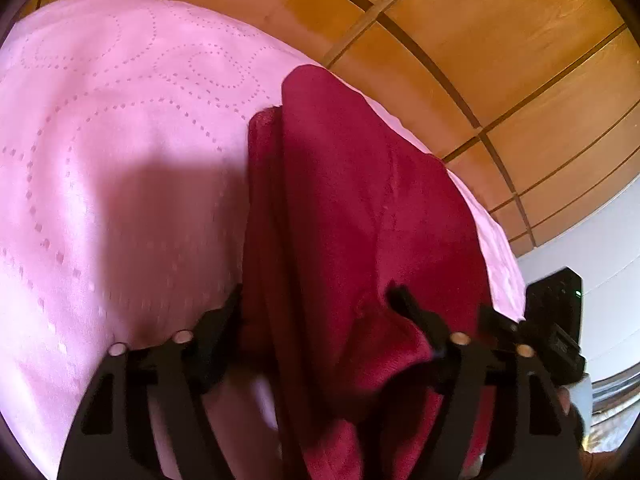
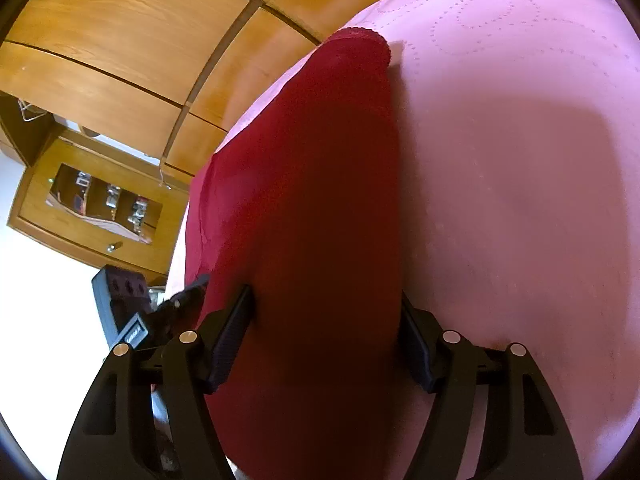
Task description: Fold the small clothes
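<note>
A dark red garment (image 1: 352, 216) lies on a pink bedspread (image 1: 120, 140) and runs away from both grippers in a long folded strip. In the left wrist view my left gripper (image 1: 316, 312) has its fingers spread wide, with the near end of the red cloth bunched between them. In the right wrist view the same red garment (image 2: 312, 200) fills the gap of my right gripper (image 2: 326, 312), whose fingers are also spread and sit on either side of the cloth. The garment's far end has a scalloped edge (image 2: 360, 34).
Wooden wardrobe panels (image 1: 480, 40) rise behind the bed. A wooden cabinet with a glass door (image 2: 96, 208) stands at the left in the right wrist view. The other gripper's black body shows at the bed's edge (image 1: 556, 320) and in the right wrist view (image 2: 132, 308).
</note>
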`<state>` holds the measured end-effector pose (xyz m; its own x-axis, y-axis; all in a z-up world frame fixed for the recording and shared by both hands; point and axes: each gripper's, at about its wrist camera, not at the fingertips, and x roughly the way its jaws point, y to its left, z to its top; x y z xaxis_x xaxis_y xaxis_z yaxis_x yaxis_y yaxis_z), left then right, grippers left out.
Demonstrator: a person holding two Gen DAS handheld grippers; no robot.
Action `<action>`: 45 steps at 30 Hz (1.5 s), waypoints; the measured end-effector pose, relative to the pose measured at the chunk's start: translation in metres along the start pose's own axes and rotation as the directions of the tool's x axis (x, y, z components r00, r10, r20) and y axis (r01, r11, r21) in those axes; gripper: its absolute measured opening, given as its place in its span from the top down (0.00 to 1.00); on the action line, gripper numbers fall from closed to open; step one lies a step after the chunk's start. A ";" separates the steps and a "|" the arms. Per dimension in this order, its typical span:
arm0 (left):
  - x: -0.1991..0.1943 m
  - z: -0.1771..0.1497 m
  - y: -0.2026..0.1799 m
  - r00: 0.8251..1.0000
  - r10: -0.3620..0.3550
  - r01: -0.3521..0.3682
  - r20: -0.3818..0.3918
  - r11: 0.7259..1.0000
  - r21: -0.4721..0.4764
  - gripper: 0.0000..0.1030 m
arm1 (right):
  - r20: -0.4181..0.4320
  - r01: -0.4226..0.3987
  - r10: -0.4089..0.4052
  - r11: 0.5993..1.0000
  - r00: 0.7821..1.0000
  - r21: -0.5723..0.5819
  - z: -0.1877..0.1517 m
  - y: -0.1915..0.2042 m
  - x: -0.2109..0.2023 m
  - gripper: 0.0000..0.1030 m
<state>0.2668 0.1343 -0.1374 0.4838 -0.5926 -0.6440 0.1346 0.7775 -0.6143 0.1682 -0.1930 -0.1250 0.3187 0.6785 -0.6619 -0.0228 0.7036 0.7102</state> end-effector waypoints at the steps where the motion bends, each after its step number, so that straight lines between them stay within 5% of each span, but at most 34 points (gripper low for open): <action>1: -0.002 -0.002 0.000 1.000 -0.008 0.008 -0.002 1.000 -0.011 0.40 | 0.001 -0.005 0.005 1.000 1.000 0.001 0.000 -0.001 0.000 0.34; 10: -0.010 -0.020 -0.011 0.999 -0.022 0.023 0.028 0.999 -0.036 0.53 | 0.027 -0.018 0.018 1.000 0.999 -0.009 -0.005 0.001 -0.002 0.39; 22: -0.017 -0.025 -0.063 0.981 0.174 -0.184 0.087 0.974 0.131 0.59 | 0.091 0.018 -0.008 0.994 0.996 -0.104 -0.011 0.024 -0.019 0.50; 37: -0.009 -0.026 -0.147 0.981 0.155 -0.183 0.119 0.939 0.290 0.60 | 0.238 0.043 -0.007 0.988 0.971 -0.150 -0.016 0.020 -0.091 0.50; 45: 0.028 -0.031 -0.205 0.991 0.106 -0.130 0.080 0.906 0.403 0.60 | 0.354 0.111 -0.066 0.988 0.933 -0.110 -0.018 -0.006 -0.143 0.50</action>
<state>0.2258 -0.0478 -0.0439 0.5627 -0.4879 -0.6674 0.4078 0.8660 -0.2893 0.1057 -0.2903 -0.0395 0.6342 0.5120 -0.5793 -0.0917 0.7938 0.6012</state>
